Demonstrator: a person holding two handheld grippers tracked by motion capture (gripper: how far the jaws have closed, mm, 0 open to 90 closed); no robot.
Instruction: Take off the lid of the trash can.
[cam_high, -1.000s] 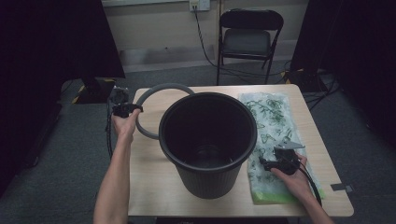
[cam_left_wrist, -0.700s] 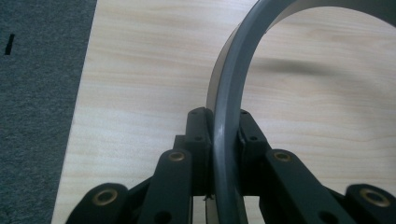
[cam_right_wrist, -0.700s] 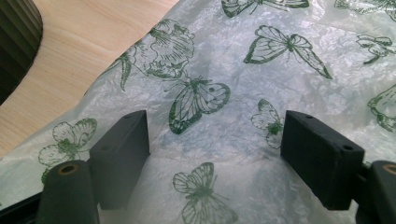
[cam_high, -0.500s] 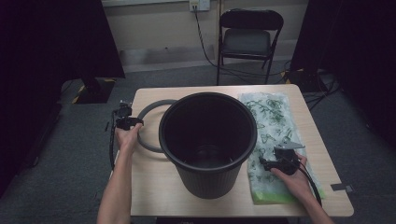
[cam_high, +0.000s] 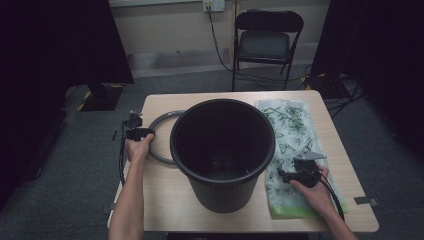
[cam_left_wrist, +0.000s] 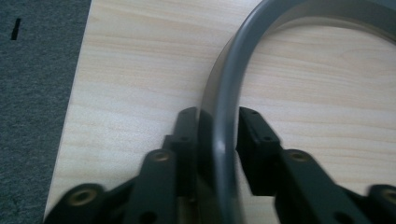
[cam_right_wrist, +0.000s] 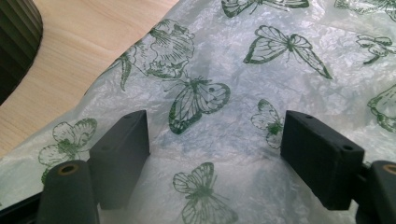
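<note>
A grey plastic ring (cam_high: 159, 125) lies flat on the wooden table (cam_high: 165, 200), left of a large black bucket (cam_high: 220, 192). My left gripper (cam_high: 142, 132) sits at the ring's left edge. In the left gripper view the ring (cam_left_wrist: 238, 70) runs between the jaws of the left gripper (cam_left_wrist: 218, 116), which have just been opening; the right pad stands slightly off the band. My right gripper (cam_high: 287, 175) rests open on a clear plastic bag (cam_high: 290, 120) printed with green butterflies, right of the bucket. In the right gripper view, the right gripper (cam_right_wrist: 215, 135) stands wide over the bag (cam_right_wrist: 280, 56).
The bucket stands upright in the middle of the table, its dark wall at the left edge of the right gripper view. A black folding chair (cam_high: 267, 35) stands beyond the table's far edge. Grey carpet surrounds the table.
My left hand has come down and toward the table's left edge with the ring, which was raised and tilted before and now lies flat. The right hand has not moved.
</note>
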